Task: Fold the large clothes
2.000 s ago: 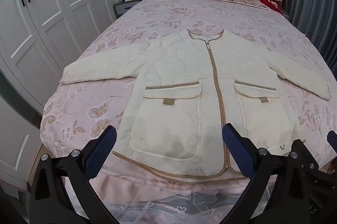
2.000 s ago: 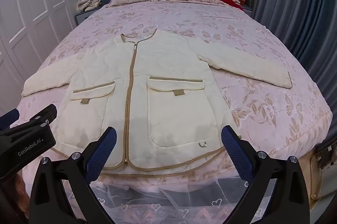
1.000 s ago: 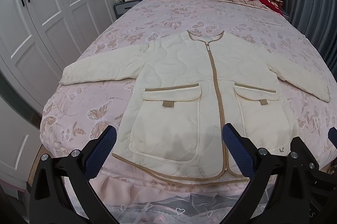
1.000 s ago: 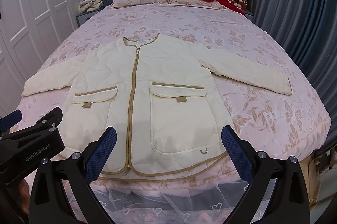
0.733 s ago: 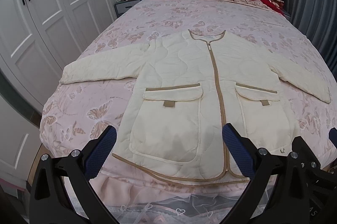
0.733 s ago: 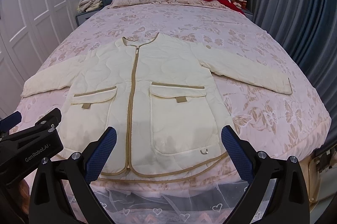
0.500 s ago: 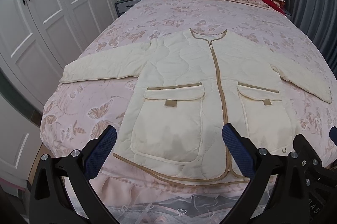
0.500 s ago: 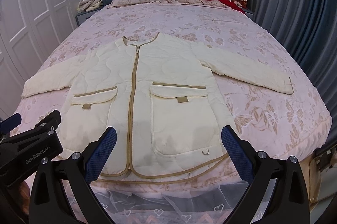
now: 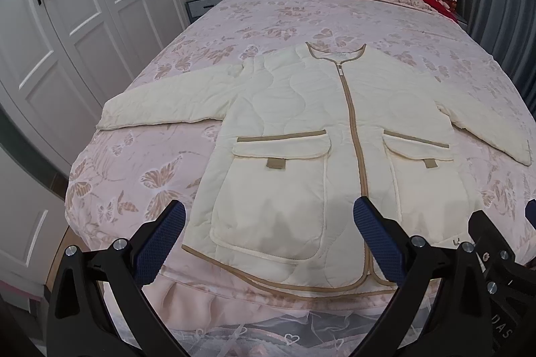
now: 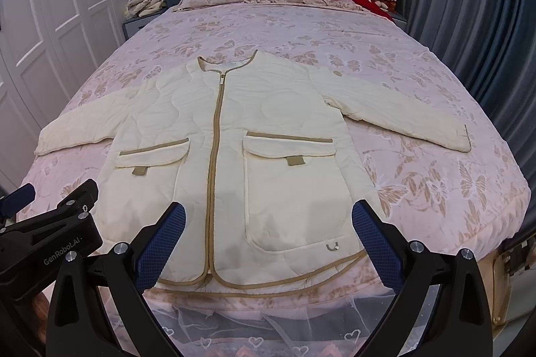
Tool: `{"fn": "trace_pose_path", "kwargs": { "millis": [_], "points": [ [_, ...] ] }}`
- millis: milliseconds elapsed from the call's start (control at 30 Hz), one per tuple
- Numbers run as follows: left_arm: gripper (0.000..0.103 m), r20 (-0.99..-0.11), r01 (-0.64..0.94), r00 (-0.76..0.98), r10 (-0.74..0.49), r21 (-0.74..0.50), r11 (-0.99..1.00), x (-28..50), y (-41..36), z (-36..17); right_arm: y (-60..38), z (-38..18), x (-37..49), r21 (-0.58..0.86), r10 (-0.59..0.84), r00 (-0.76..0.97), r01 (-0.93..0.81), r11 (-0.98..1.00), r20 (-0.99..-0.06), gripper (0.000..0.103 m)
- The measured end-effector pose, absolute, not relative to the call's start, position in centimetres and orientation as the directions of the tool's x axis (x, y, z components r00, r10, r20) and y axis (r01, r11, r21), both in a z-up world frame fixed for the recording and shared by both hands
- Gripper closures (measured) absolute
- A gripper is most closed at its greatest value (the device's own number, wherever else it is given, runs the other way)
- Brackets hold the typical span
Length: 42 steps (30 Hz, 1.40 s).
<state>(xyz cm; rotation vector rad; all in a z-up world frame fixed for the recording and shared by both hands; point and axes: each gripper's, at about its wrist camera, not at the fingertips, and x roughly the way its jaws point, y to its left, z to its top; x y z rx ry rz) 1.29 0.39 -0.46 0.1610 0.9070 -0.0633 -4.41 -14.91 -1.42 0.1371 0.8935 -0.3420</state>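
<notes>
Jacket (image 9: 301,135) lies flat on the bed (image 9: 140,176) as before, barely shifted in view; left hand-held gripper (image 9: 268,236) and right hand-held gripper (image 10: 268,234) hover wide open, empty, above its hem.

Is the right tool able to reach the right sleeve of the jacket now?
Probably yes. The right tool is open and empty, and the sleeve lies flat on the bed with nothing between.
</notes>
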Motion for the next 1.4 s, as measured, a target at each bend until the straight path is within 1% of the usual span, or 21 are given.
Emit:
{"fn": "trace_pose_path", "kwargs": {
  "millis": [1400],
  "points": [
    [0.005, -0.786, 0.113, 0.618, 0.02, 0.114, 0.987, 1.48, 0.96, -0.63, -14.39, -1.28, -4.23, -0.028, -0.234, 0.581, 0.34, 0.94, -0.779, 0.005]
  ]
}}
